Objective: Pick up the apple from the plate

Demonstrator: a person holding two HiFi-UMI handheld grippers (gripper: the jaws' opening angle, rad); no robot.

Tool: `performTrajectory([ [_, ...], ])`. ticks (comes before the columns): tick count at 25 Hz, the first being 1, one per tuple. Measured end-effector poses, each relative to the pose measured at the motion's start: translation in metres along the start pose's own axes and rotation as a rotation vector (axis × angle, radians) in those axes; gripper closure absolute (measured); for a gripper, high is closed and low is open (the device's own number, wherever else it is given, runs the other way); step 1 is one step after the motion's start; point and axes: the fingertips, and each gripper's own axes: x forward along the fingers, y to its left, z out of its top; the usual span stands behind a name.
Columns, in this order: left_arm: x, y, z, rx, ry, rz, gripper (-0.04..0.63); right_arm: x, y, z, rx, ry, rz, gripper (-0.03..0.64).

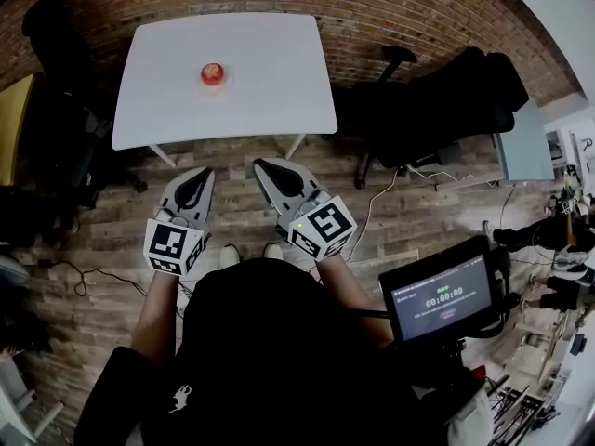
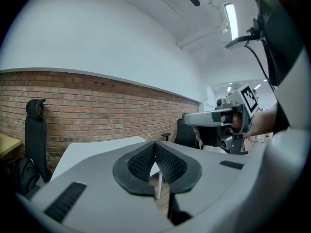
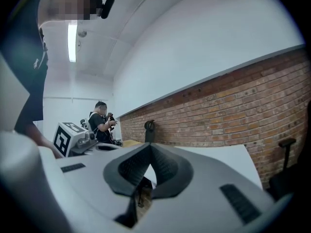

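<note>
White counter (image 1: 279,82) against brick wall (image 1: 372,7), wood floor (image 1: 112,212). Apple (image 1: 212,72): on counter, left of centre. Left hand-held gripper (image 1: 203,177), right hand-held gripper (image 1: 263,167): jaws together, empty, side by side short of counter's near edge, well apart from apple.

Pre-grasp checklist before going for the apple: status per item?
1. Apple in view on the table: ok.
2. Left gripper empty: ok, shut on nothing.
3. Right gripper empty: ok, shut on nothing.
4. Jaws open for the grasp: not ok, both are shut.
5. Grippers at the apple: not ok, both are short of the table's near edge.
</note>
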Motion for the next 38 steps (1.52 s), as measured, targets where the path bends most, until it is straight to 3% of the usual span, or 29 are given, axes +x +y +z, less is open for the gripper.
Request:
performTrajectory([
  [12, -0.016, 0.017, -0.008, -0.029, -0.015, 0.003, 0.589, 0.012, 0.012, -0.006, 0.035, 0.008, 0.018, 0.614],
  [22, -0.051, 0.040, -0.031, -0.022, -0.019, -0.016, 0.589, 0.033, 0.050, -0.023, 0.020, -0.004, 0.012, 0.614],
  [31, -0.072, 0.067, -0.031, -0.028, -0.020, 0.009, 0.589, 0.035, 0.049, -0.023, 0.018, 0.013, -0.037, 0.614],
  [38, -0.082, 0.081, -0.038, -0.045, -0.006, 0.034, 0.589, 0.044, 0.058, -0.023, -0.016, 0.048, -0.019, 0.614],
])
